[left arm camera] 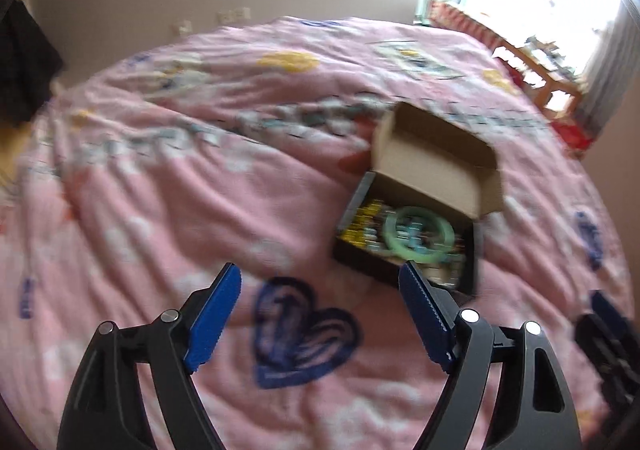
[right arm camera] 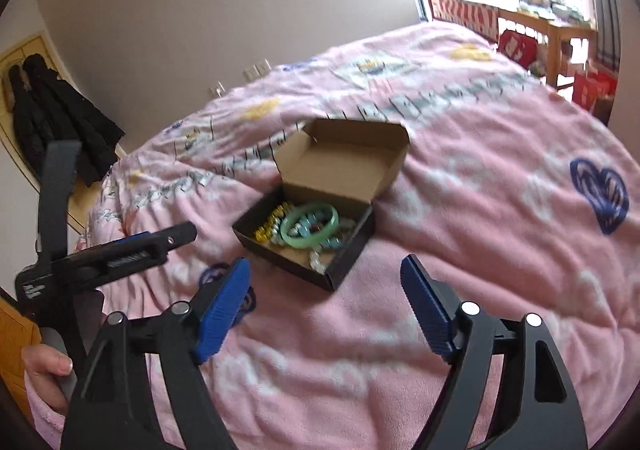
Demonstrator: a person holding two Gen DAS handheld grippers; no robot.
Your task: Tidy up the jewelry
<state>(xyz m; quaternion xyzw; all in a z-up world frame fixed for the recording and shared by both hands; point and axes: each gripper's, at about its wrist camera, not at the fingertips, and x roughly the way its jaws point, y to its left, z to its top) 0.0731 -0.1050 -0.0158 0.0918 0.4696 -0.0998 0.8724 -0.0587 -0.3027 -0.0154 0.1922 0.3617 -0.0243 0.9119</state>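
Left gripper (left arm camera: 320, 286): spread, empty | right gripper (right arm camera: 326, 278): spread, empty | rigid, smooth pale-green ring bangle (right arm camera: 310, 225) in open black cardboard box (right arm camera: 352, 260), 12 o'clock: likely slippery; grip across rim.

Bed cover (right arm camera: 480, 210): pink cloth, soft and fuzzy-looking, matt, lightly wrinkled, printed with blue hearts. Box (right arm camera: 304, 246): cardboard, black and matt outside, plain brown paper inside; lid (right arm camera: 344, 162) the same brown, unglossed. Bangle (right arm camera: 310, 226) in the box: pale green, smooth, glossy. Beads (right arm camera: 272, 220) beside it: yellow, shiny, translucent-looking. Right gripper (right arm camera: 325, 274) and left gripper (left arm camera: 320, 284): black matt plastic arms, bright metal pins; fingers (right arm camera: 224, 310) faced with blue ribbed pads. Desk (right arm camera: 560, 34) by the window: light wood.
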